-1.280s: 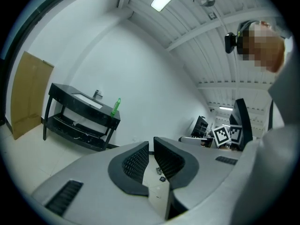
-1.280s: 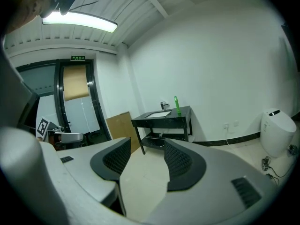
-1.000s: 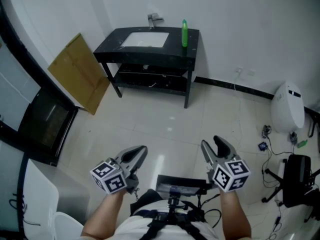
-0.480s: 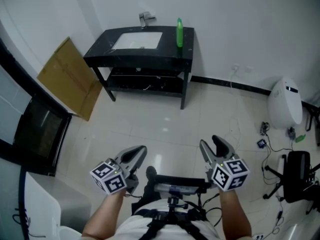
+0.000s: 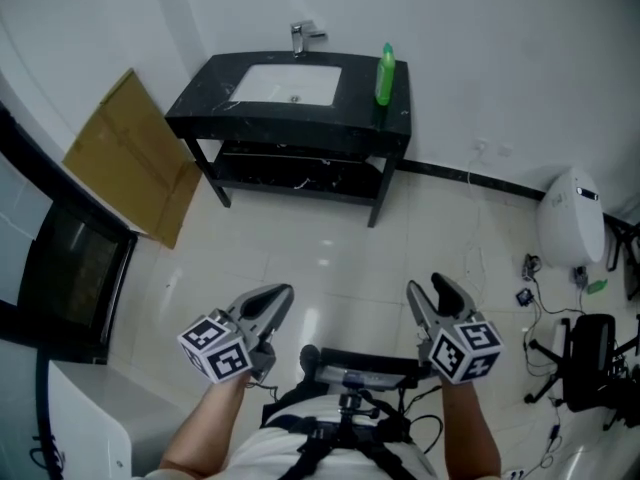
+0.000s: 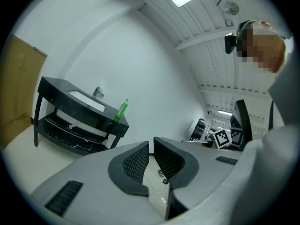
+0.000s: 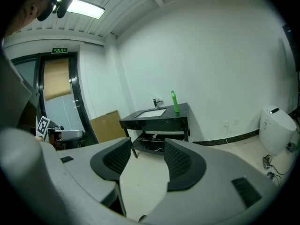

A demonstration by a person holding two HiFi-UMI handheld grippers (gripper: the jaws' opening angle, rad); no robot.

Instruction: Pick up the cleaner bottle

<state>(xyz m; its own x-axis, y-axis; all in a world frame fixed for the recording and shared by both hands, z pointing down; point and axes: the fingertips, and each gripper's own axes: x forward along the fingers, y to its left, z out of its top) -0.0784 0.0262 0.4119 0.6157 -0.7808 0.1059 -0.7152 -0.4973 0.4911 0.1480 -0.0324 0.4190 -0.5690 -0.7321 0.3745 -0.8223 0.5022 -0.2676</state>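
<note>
Sink stand (image 5: 290, 133) is sitting a little larger and further right in the head view than a second ago; both grippers are keeping their spots low in that view, and a dark shoe (image 5: 310, 354) is now showing between them. Left gripper (image 5: 281, 293) is being held out over the pale floor tiles (image 5: 330, 258), its jaws standing with only a narrow slit between the ribbed pads and nothing in it; the left gripper view (image 6: 151, 144) is showing floor through that slit. Right gripper (image 5: 425, 286) is pointing the same way, its jaws standing well apart and empty, with bare floor between them in the right gripper view (image 7: 147, 146). Cleaner bottle (image 5: 384, 73) is standing upright, green, on the right end of the black top, just beside the white basin (image 5: 295, 83), with the tap (image 5: 303, 38) behind the basin. It is well apart from both grippers, with neither touching it. Same bottle is showing small in the left gripper view (image 6: 122, 110) and in the right gripper view (image 7: 175, 102). Cardboard sheet (image 5: 130, 168) is leaning against the wall to the left of the stand.
</note>
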